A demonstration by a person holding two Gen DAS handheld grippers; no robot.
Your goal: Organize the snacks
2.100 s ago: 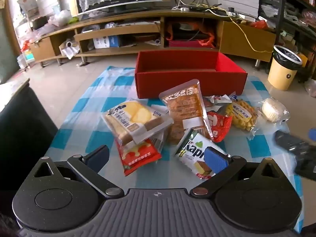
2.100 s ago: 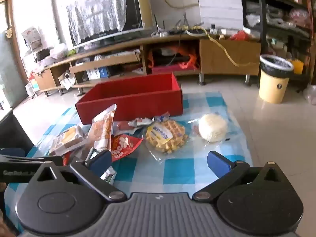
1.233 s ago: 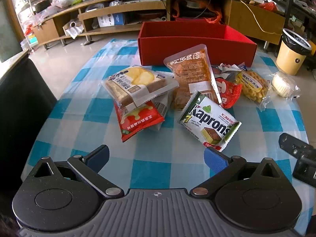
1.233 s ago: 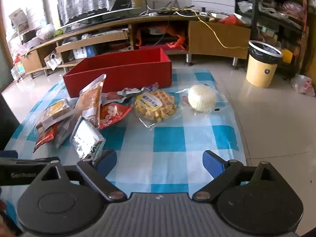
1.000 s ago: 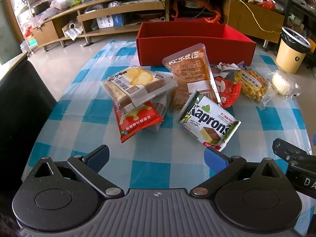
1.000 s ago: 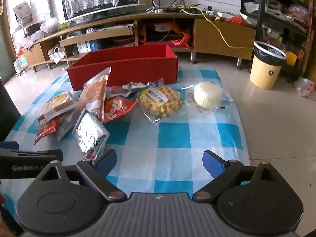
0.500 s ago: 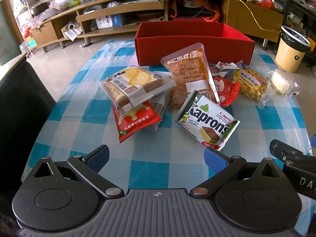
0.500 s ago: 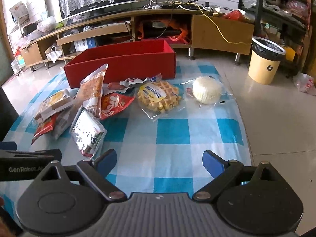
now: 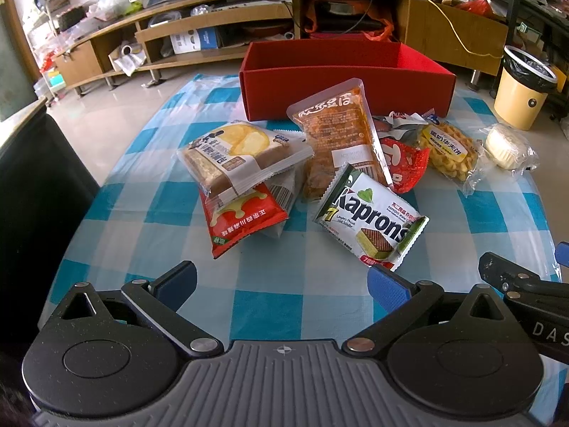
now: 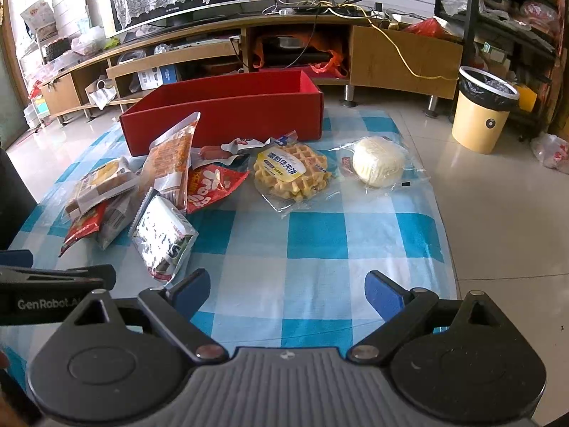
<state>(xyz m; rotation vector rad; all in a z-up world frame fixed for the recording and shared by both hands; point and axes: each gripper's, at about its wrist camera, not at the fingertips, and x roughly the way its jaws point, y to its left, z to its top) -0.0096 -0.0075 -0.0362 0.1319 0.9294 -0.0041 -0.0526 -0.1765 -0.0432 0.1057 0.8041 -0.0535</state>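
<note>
Several wrapped snacks lie in a heap on a blue checked cloth [image 9: 149,235], in front of an open red box [image 9: 345,82]. Among them are a green and white Kaprons wafer pack [image 9: 370,217], a cake slice pack [image 9: 238,156], a red sachet [image 9: 245,220], an orange pouch [image 9: 338,135], a waffle pack [image 10: 291,170] and a white bun [image 10: 378,165]. My left gripper [image 9: 281,286] is open and empty, just short of the wafer pack. My right gripper [image 10: 286,293] is open and empty over bare cloth, nearer than the waffle.
A yellow waste bin [image 10: 480,117] stands on the tiled floor to the right. A long wooden TV cabinet [image 10: 249,49] runs behind the box. A dark chair or sofa [image 9: 32,192] borders the cloth on the left. The cloth's right edge [image 10: 437,213] drops to the floor.
Both grippers have pulled back and steadied above the near edge of the cloth. In the last half second little moves. The snacks and the box lie where they were.
</note>
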